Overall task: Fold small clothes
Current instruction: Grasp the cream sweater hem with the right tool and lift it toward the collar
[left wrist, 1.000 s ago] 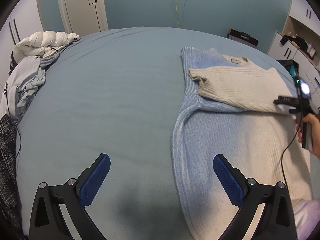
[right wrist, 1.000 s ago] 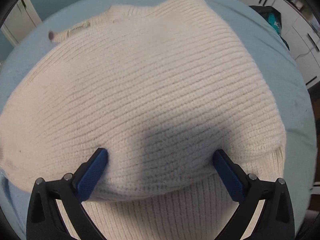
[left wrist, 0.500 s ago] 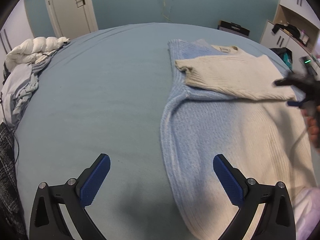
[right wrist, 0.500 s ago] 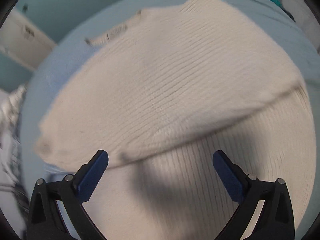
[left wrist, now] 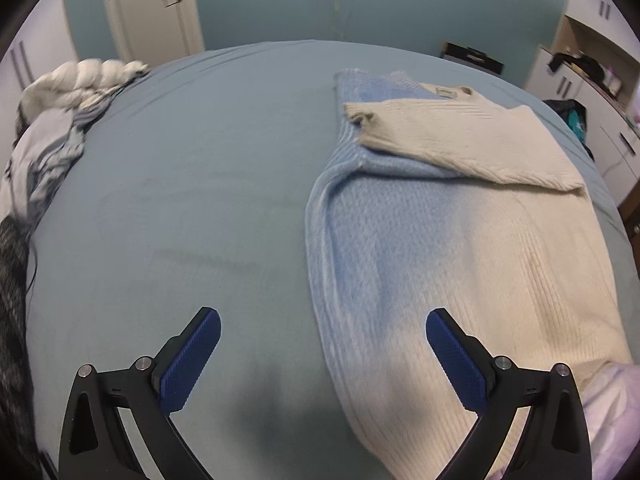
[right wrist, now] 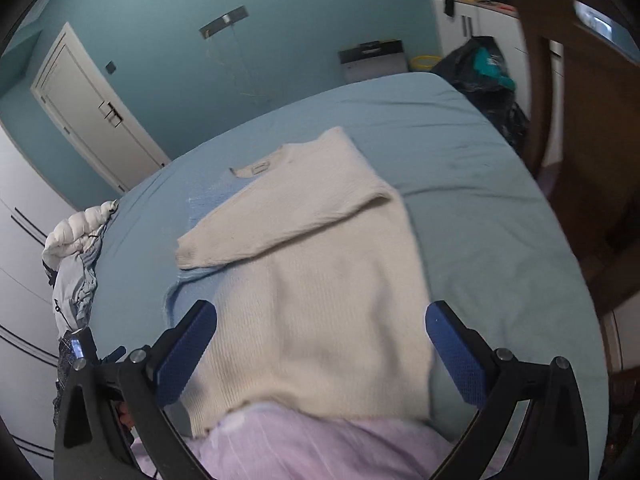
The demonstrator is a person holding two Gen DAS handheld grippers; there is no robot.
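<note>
A knit sweater [left wrist: 460,280], cream on one side and pale blue on the other, lies flat on the blue bed sheet [left wrist: 180,180]. One cream sleeve [left wrist: 460,148] is folded across its chest, and the neck label shows at the far end. My left gripper [left wrist: 322,316] hangs open above the sweater's blue left edge, holding nothing. In the right wrist view the sweater [right wrist: 320,300] stretches away from me with its folded sleeve [right wrist: 280,224] on top. My right gripper [right wrist: 320,308] is open and empty, raised over the sweater's near hem.
A white puffy quilt and grey clothes [left wrist: 60,112] are piled at the bed's left edge. Pink striped fabric [right wrist: 320,444] lies at the near edge. A black bag [right wrist: 484,76], white cupboards and dark wooden furniture [right wrist: 580,140] stand on the right. A white door [right wrist: 92,112] is behind.
My right gripper has pulled back and up from the folded sleeve toward the near hem and has left the left wrist view. The left gripper barely shifted. Both stayed open.
</note>
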